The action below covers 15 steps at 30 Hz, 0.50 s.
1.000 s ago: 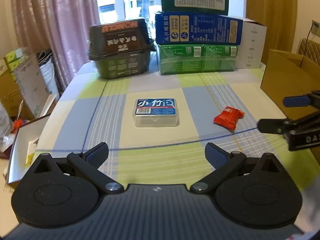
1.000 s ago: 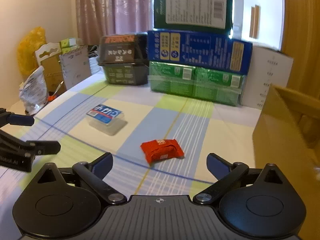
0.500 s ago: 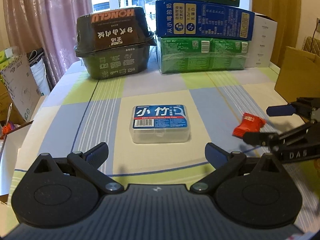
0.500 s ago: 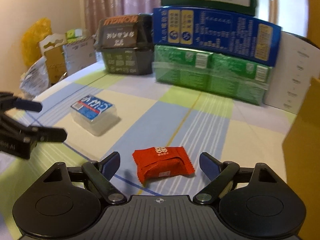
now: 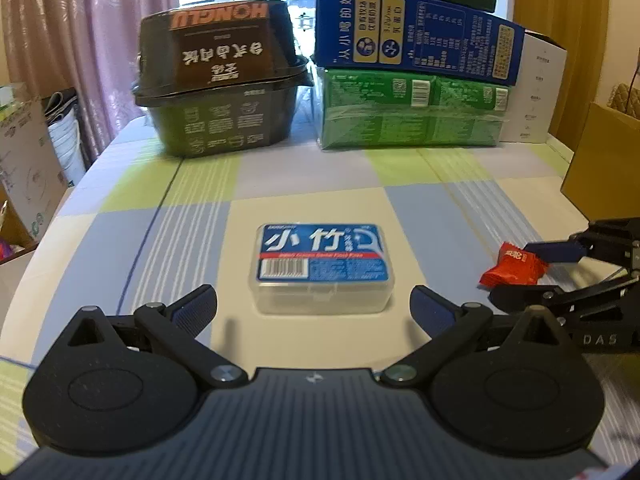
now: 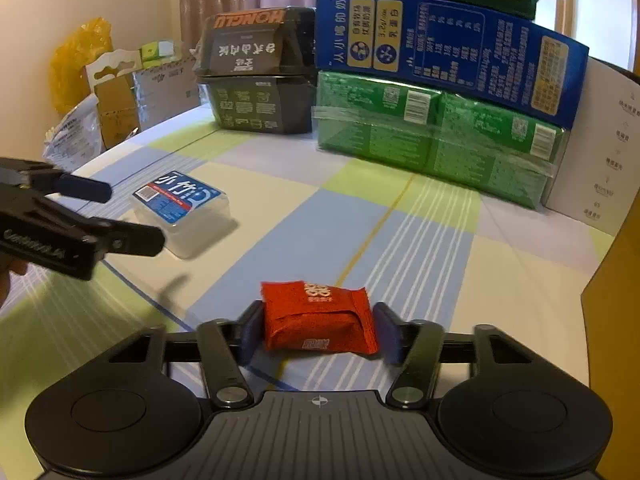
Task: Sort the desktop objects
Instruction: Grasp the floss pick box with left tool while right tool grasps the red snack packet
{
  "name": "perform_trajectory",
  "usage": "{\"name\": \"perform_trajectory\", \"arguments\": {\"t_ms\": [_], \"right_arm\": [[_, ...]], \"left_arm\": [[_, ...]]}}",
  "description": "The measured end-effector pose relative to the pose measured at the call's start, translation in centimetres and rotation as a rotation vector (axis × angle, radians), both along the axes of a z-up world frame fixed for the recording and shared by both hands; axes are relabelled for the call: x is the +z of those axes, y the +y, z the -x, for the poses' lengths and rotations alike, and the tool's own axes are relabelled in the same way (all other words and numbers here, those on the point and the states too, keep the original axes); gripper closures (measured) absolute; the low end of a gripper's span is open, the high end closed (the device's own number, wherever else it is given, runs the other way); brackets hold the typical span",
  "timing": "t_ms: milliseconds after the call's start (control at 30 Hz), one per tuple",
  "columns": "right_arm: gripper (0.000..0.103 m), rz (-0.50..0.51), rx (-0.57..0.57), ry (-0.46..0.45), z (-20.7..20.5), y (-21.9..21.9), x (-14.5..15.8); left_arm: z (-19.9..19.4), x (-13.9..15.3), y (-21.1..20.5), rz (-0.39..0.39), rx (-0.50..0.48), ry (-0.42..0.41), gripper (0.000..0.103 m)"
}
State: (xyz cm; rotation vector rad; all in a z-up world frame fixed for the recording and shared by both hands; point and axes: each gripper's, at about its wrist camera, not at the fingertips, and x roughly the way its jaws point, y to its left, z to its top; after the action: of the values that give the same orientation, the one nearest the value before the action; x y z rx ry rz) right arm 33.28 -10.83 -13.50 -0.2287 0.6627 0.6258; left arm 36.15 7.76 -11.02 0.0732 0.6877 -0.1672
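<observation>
The right gripper jaws bracket the red packet for pickup, contact unclear; the left gripper jaws stand open before the floss box.

black noodle tub | stacked cartons | pink curtain

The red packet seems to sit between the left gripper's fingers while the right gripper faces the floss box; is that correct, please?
Not quite: the sides are swapped. The right wrist view shows the red packet between the right gripper fingers; the left gripper faces the floss box.
</observation>
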Motion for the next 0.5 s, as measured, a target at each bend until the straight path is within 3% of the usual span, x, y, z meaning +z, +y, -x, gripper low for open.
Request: {"name": "perform_trajectory", "arguments": {"t_ms": [367, 500], "right_arm": [[0.062, 0.012, -0.036, -0.015, 0.5, -0.1, 0.5], [0.062, 0.018, -0.048, -0.017, 0.7, -0.3, 0.4]], "left_arm": [[-2.7, -0.8, -0.8, 0.007, 0.015, -0.023, 0.002], [-3.2, -1.1, -1.5, -0.020, 0.009, -0.016, 0.013]]}}
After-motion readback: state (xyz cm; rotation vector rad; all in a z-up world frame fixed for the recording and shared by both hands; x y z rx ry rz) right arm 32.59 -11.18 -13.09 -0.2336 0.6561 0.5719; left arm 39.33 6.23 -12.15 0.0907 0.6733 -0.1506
